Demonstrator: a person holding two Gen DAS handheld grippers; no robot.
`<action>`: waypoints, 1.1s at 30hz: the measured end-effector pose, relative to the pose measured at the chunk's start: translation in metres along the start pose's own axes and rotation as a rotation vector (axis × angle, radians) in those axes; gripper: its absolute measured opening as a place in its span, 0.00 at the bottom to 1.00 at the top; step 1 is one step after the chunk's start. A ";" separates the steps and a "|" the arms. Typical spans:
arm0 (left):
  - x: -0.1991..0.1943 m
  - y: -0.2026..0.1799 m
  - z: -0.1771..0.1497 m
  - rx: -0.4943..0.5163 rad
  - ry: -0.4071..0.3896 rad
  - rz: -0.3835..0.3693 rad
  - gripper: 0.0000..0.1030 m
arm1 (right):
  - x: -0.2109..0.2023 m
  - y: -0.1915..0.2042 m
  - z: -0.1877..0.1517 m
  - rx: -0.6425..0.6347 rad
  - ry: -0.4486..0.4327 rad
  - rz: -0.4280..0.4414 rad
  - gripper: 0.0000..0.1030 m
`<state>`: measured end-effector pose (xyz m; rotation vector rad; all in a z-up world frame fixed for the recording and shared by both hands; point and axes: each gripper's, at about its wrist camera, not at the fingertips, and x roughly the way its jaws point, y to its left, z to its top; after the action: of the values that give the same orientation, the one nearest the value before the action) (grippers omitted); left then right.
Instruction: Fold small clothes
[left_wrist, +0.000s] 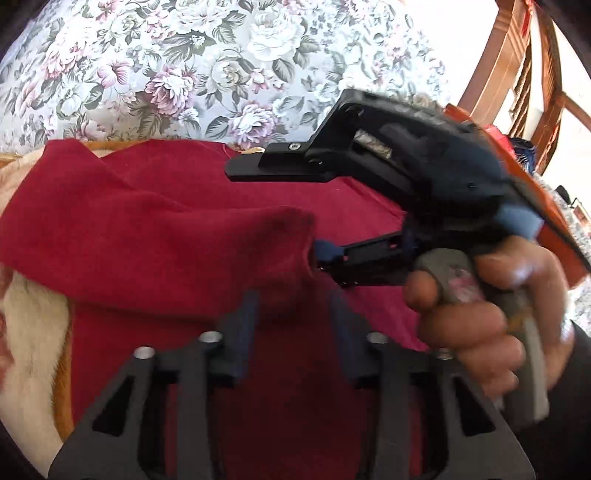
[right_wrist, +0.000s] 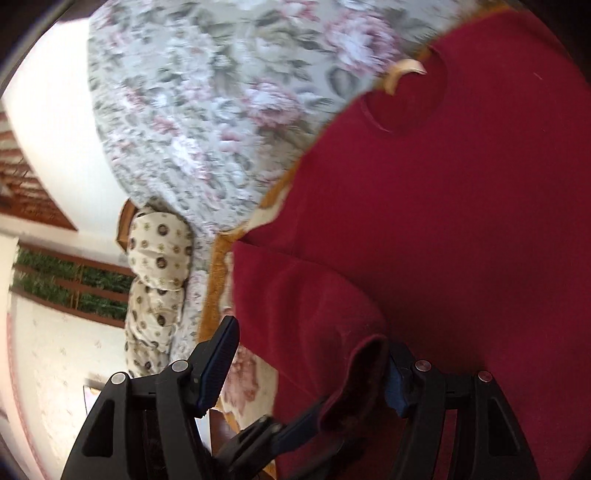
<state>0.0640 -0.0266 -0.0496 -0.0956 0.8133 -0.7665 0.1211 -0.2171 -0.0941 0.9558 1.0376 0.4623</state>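
A dark red garment (left_wrist: 155, 206) lies on a cream and orange blanket (left_wrist: 29, 325) over a floral bedspread (left_wrist: 177, 70). Its sleeve (left_wrist: 207, 243) is folded across the body. My left gripper (left_wrist: 293, 321) stands with its jaws apart around the sleeve cuff, the red cloth bunched between them. The right gripper (left_wrist: 314, 258) comes in from the right, held in a hand (left_wrist: 480, 306); one finger reaches the cuff. In the right wrist view the right gripper (right_wrist: 310, 369) is wide open, the cuff (right_wrist: 354, 384) by its right finger and the garment's neckline (right_wrist: 402, 107) above.
A wooden chair back (left_wrist: 517, 74) stands at the upper right in the left wrist view. In the right wrist view a patterned pillow (right_wrist: 159, 258) lies at the bedspread's edge, with a wooden frame (right_wrist: 33, 192) and a white wall at left.
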 end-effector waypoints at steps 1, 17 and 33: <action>-0.002 0.000 -0.003 -0.003 -0.004 -0.008 0.44 | -0.001 -0.001 0.000 0.003 -0.001 -0.001 0.65; 0.003 0.025 -0.013 -0.090 0.013 -0.049 0.43 | -0.061 0.023 0.014 -0.447 -0.222 -0.569 0.05; 0.002 0.030 -0.015 -0.111 -0.001 -0.081 0.43 | -0.125 -0.044 0.090 -0.410 -0.325 -0.649 0.07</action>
<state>0.0720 -0.0033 -0.0720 -0.2300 0.8549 -0.7973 0.1380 -0.3702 -0.0513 0.2805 0.8497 -0.0299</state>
